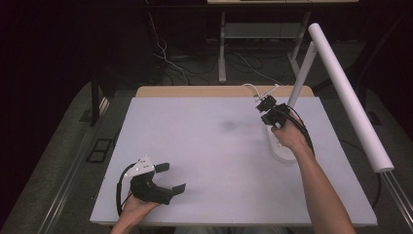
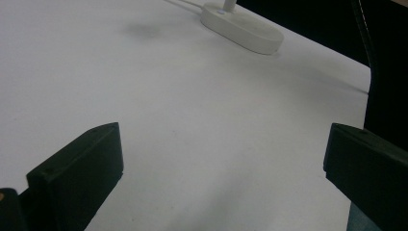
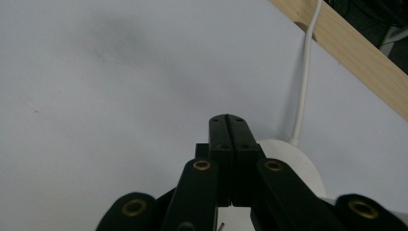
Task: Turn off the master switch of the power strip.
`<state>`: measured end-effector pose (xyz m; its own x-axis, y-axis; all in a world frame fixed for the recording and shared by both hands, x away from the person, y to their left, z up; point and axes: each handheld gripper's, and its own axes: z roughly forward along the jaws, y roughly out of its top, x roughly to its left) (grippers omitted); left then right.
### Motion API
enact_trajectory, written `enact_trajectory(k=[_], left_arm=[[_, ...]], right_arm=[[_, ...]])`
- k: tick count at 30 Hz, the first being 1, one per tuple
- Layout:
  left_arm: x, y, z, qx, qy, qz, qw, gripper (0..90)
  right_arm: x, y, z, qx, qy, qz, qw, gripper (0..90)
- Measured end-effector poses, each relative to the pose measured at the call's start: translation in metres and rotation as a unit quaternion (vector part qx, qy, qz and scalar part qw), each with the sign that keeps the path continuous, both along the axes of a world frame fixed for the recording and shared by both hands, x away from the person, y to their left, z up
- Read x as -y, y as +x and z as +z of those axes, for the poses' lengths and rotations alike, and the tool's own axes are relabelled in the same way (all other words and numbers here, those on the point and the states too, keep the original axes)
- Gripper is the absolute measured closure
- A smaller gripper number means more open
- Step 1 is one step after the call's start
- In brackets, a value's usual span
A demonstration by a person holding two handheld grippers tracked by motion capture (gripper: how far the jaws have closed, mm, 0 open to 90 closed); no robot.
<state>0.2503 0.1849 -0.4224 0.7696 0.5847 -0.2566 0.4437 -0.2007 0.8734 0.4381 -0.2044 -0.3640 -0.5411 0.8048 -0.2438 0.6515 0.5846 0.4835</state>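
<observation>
A white desk lamp stands at the table's right, with an oval base (image 1: 281,153), a slanted arm (image 1: 302,73) and a long tube head (image 1: 348,97). My right gripper (image 1: 265,104) hovers just over the far end of that base (image 3: 298,163), jaws pressed together with nothing between them (image 3: 227,121). The hand hides part of the base in the high view. My left gripper (image 1: 171,177) rests at the front left of the table, jaws wide apart and empty (image 2: 221,183). From there the lamp base (image 2: 243,30) lies far off.
The white tabletop (image 1: 209,161) is bare apart from a faint grey smudge (image 1: 228,125). The lamp's white cable (image 3: 304,82) runs over the wooden back edge (image 3: 356,53). Cables and table legs lie on the floor behind (image 1: 195,63).
</observation>
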Motion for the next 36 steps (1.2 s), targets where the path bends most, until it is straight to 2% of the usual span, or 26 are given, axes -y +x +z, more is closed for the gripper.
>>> enact_trajectory(k=[7,11,14,21,36], left_arm=[[0.000,0.000,0.000,0.001,0.003,-0.001,1.0000,0.0],[0.001,0.000,0.000,0.001,0.004,-0.003,1.0000,0.0],[0.001,0.000,0.000,0.001,0.005,-0.004,1.0000,0.0],[0.001,0.000,0.000,0.001,0.005,-0.004,1.0000,0.0],[0.001,0.000,0.000,0.001,0.008,-0.006,1.0000,0.0]], right_arm=[[-0.001,0.004,-0.011,-0.004,-0.044,-0.005,0.9990,89.1],[-0.001,0.005,-0.014,-0.006,-0.055,-0.010,0.9984,89.1],[0.000,0.006,-0.015,-0.007,-0.057,-0.012,0.9983,89.1],[0.002,0.007,-0.021,-0.014,-0.079,-0.025,0.9965,89.2],[0.011,0.007,-0.033,-0.024,-0.090,-0.037,0.9950,89.2]])
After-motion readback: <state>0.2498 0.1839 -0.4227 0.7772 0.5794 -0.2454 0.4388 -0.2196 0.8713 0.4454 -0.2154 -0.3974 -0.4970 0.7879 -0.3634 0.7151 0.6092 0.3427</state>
